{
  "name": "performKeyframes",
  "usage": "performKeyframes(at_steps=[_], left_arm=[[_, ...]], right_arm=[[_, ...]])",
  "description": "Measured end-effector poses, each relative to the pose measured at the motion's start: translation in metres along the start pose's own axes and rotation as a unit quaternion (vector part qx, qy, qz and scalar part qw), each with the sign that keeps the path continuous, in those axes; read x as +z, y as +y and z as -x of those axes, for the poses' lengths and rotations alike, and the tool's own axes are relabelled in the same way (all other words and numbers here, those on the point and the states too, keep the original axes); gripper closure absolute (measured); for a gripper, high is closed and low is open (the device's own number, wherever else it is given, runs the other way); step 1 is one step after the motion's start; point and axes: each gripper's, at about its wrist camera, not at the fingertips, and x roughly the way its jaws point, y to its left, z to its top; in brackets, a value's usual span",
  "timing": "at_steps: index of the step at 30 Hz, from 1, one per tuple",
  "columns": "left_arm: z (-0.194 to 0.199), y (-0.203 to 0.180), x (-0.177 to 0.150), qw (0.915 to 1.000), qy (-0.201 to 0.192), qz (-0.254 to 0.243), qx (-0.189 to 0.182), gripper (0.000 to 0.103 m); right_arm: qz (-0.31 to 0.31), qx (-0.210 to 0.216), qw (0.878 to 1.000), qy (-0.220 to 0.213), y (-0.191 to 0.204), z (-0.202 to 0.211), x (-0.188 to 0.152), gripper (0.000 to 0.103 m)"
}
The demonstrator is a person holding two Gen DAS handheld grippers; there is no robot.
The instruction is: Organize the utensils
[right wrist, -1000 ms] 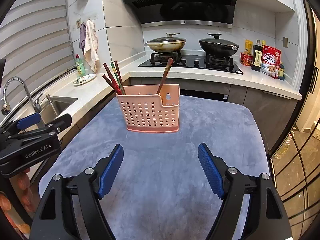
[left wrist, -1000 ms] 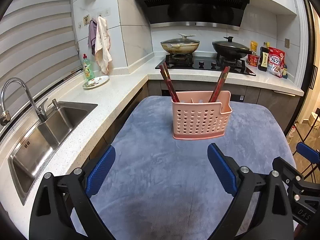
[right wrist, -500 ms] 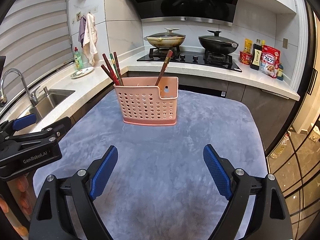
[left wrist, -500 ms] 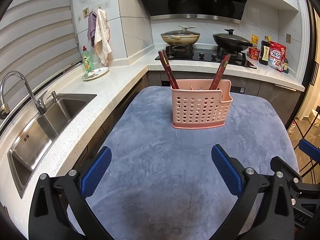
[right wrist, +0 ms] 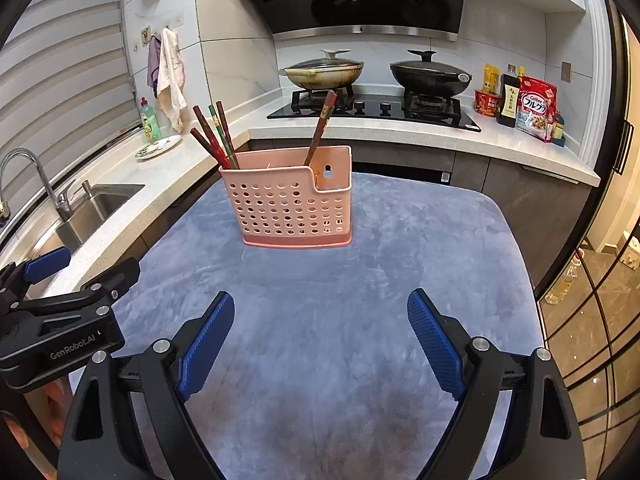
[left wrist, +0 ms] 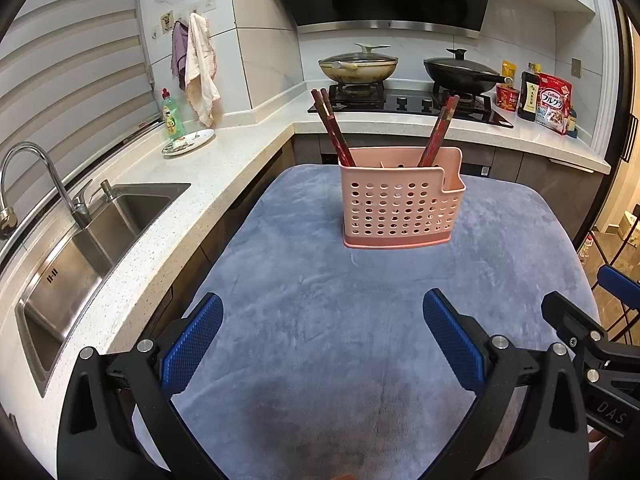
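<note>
Both my left gripper [left wrist: 322,334] and right gripper [right wrist: 320,332], jaws wide and empty, have backed off the caddy [left wrist: 400,200]; chopsticks [right wrist: 214,136] apparently all stowed.

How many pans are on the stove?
2: a cream pan with a glass lid on the left burner, and a black pan with a dark lid on the right burner. Nothing else sits on the stove.

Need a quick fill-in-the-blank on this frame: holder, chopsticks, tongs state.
1. The chopsticks stand in a perforated holder coloured ____.
2. The holder sits on a ____ cloth.
3. The left tongs and right tongs are both ____.
4. In the right wrist view, the hob carries ____ lidded pans.

Missing words: pink; grey; open; two
</note>
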Motion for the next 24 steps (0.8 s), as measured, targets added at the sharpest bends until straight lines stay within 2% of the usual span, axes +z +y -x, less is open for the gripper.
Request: performKeyframes(at_steps=[8,12,24], left_arm=[[-0.008,-0.003,0.000,1.0000,0.008,0.000,0.001,0.007],[-0.011,-0.002,-0.001,0.9999,0.010,0.000,0.003,0.007],[-0.019,-0.004,-0.004,0.9998,0.017,-0.005,0.005,0.007]], right_arm=[[-0.005,-0.002,1.000,0.003,-0.002,-0.005,0.001,0.018],[-0.006,-0.003,1.000,0.010,-0.003,-0.009,0.000,0.013],[-0.018,-0.002,1.000,0.017,-0.006,-0.016,-0.001,0.013]])
